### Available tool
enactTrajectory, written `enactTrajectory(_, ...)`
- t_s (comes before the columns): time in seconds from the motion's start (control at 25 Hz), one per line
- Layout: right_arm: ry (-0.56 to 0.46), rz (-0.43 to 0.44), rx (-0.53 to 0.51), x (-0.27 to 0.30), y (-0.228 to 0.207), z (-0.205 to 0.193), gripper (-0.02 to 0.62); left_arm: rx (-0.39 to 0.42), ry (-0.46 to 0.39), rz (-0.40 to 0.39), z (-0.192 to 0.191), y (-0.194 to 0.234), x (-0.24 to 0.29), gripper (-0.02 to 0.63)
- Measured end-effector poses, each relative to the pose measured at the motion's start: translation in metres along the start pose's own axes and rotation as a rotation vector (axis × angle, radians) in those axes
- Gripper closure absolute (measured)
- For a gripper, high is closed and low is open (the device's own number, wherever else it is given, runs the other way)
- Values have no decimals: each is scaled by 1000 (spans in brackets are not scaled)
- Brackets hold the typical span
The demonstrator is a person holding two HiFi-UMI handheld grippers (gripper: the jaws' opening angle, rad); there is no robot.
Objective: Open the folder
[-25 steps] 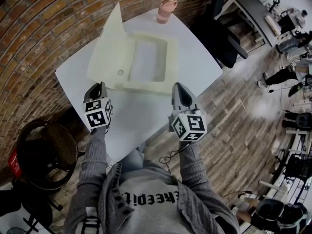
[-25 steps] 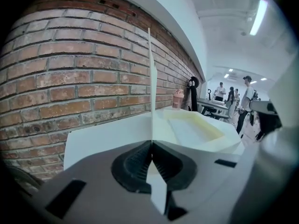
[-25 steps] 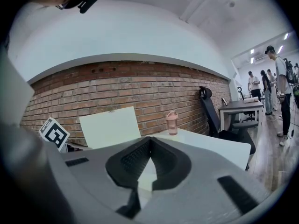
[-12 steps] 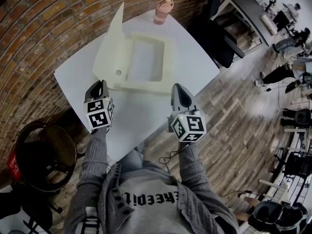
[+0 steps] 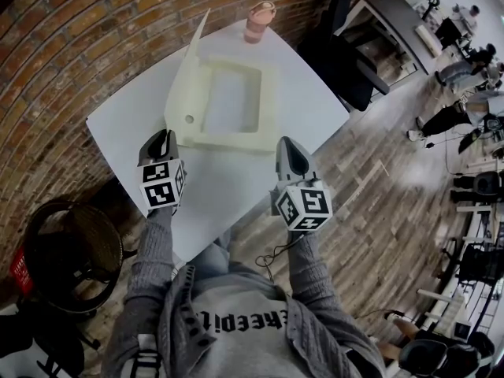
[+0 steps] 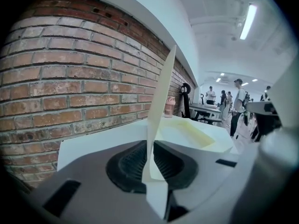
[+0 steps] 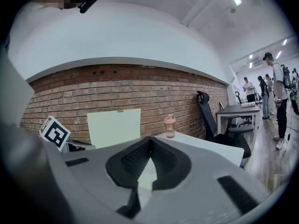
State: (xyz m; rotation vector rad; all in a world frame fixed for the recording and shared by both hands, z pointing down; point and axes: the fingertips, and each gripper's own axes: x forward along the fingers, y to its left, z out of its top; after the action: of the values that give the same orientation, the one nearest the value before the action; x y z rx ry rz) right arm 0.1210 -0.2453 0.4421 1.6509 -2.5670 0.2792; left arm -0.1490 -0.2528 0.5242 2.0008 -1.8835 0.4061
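Note:
A pale yellow folder [image 5: 232, 101] lies on the white table [image 5: 126, 120]. Its cover [image 5: 193, 61] stands nearly upright along the left side. My left gripper [image 5: 161, 142] is at the folder's near left corner, shut on the cover's lower edge. In the left gripper view the cover [image 6: 161, 97] rises edge-on from between the jaws of my left gripper [image 6: 152, 146]. At the folder's near right corner my right gripper [image 5: 290, 146] is shut on the folder's edge. In the right gripper view a pale piece shows between the jaws of my right gripper [image 7: 148, 146], and the cover [image 7: 114, 127] faces it.
A pink bottle [image 5: 258, 20] stands at the table's far corner, beyond the folder. A brick wall [image 5: 71, 46] runs along the left. A black office chair [image 5: 339, 61] sits to the right of the table. A round black basket [image 5: 71, 258] is on the floor at the left.
The cover has swung up from leaning out to the left to standing nearly upright. Both grippers have stayed at the folder's near corners.

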Motion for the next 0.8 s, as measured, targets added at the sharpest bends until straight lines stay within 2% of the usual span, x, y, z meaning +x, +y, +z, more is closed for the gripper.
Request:
enactTrajectory(0.12,-4,-4,-6,-3,3,1,591,7,-7,-11,1,-2,-2,589)
enactTrajectory(0.4,-16,-12,-13,-11,8,6,591,5,-25,-61,7,-11,-8,534)
enactTrajectory(0.8,-46,-26,-27,-28,7,20,591,29,-67,-110,19,-32,-23,534)
